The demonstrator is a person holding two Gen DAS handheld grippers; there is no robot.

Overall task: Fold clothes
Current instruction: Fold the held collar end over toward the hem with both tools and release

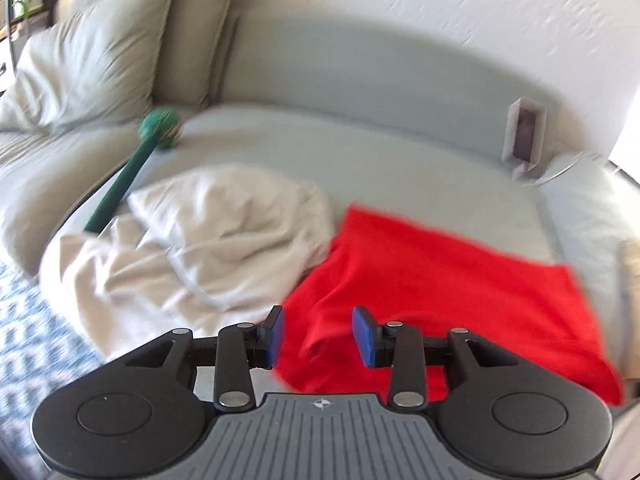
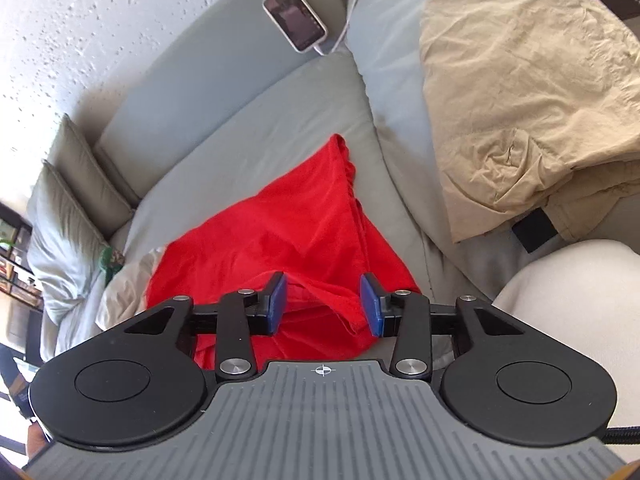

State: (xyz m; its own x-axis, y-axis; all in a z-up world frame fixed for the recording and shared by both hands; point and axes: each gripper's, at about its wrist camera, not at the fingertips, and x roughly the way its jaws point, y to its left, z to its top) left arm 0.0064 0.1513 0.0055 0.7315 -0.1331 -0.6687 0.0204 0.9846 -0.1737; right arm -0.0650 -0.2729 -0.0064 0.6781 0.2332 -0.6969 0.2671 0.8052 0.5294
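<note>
While your left gripper (image 1: 318,330) hangs above the near edge of the red garment (image 1: 440,280), its blue pads (image 1: 362,334) stand partly apart with nothing pinched between them. Your right gripper (image 2: 323,304) is likewise part open over the same red garment (image 2: 280,240), pads clear of the cloth. That garment lies spread on the grey sofa (image 2: 248,120) seat, its left edge touching a crumpled white cloth (image 1: 192,248). A tan garment (image 2: 520,100) sits on the sofa to your right, well apart from the red one. A phone (image 2: 294,16) leans on the backrest, and a green stick with a ball end (image 1: 156,128) lies beside the white cloth.
</note>
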